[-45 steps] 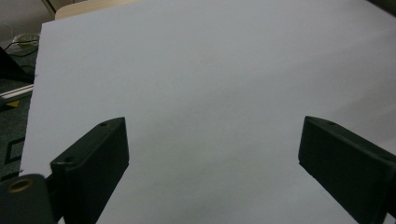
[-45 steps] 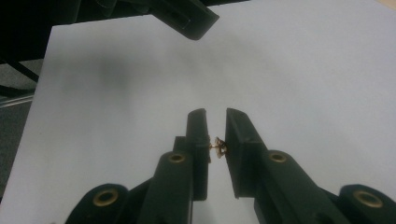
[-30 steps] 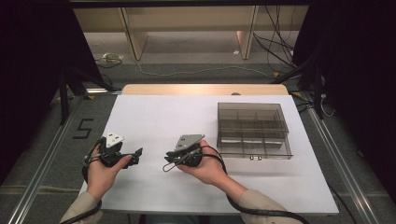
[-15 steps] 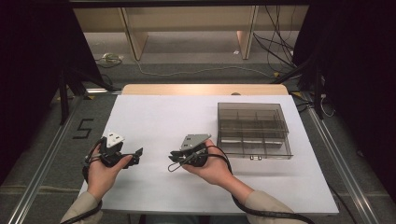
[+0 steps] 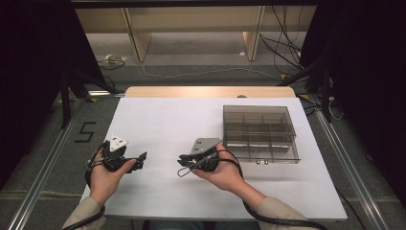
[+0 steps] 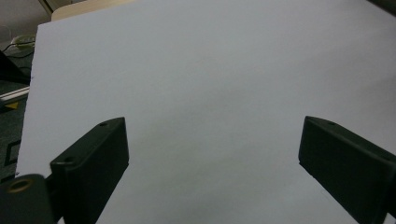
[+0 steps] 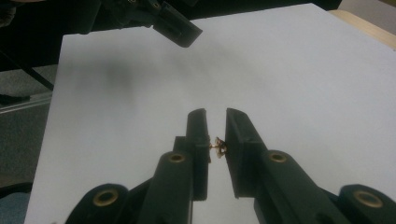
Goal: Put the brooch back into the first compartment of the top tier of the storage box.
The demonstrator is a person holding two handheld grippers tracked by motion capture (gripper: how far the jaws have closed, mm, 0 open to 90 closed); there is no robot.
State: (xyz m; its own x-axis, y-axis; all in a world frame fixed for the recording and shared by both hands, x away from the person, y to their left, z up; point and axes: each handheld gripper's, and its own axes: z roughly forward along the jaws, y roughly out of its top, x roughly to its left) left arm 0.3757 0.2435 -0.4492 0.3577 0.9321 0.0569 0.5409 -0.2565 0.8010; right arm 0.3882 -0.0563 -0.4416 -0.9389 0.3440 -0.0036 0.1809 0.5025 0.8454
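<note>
right gripper (image 7: pixel 215 122): jaws narrow, pinching a small gold piece (image 7: pixel 218 145) above the white table (image 5: pixel 172 120) | left gripper (image 6: pixel 212 154): jaws wide, empty | compartment box (image 5: pixel 258 132): far right, lid apparently shut | progress: piece picked up, placing likely remains

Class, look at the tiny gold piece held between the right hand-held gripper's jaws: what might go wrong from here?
1. The small gold piece sits between the pads of the right hand-held gripper by a narrow hold; it may slip and drop onto the white table.
2. The compartment box looks closed, so putting the piece in may be blocked.
</note>
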